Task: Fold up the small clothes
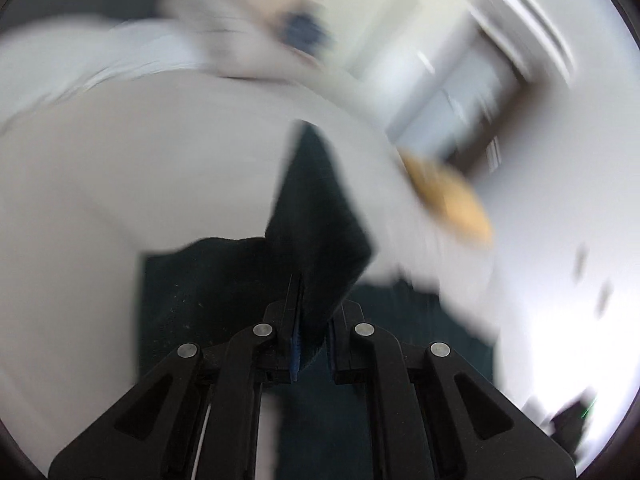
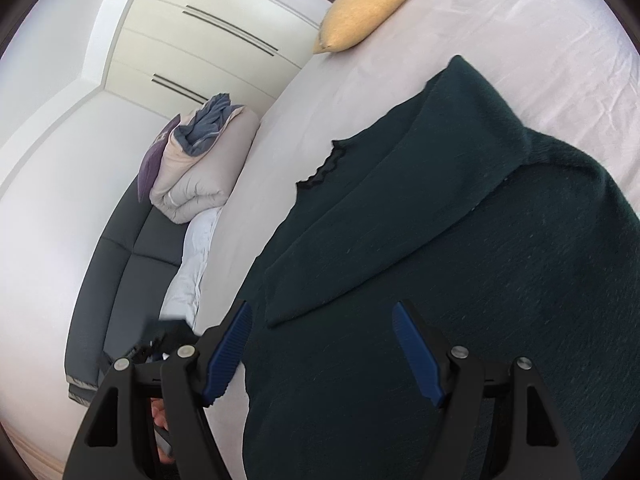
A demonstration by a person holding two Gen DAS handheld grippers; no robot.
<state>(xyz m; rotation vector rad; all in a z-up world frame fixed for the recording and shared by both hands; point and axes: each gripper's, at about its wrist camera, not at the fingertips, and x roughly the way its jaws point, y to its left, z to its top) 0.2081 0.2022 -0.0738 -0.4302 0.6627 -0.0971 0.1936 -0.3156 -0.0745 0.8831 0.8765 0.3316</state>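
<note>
I am working on a dark green knitted garment point(image 2: 460, 260) that is lying spread on the pale sheet of the bed point(image 2: 540, 40). My left gripper point(image 1: 310, 344) is pinching a fold of that dark cloth, its jaws closed tight on the fabric, with a flap standing up just ahead of them; the view here is heavily blurred. My right gripper point(image 2: 320, 352) is hovering just above the garment with its jaws standing wide apart and holding nothing. One panel is already lying turned over the body, its scalloped edge showing, so I am judging the folding as begun but far from finished: the piece is still broad and loose, needing more folds. A yellow cushion point(image 2: 368, 4) and a rolled duvet point(image 2: 204, 160) are sitting well apart from it. I am finding no readable writing or brand anywhere.
</note>
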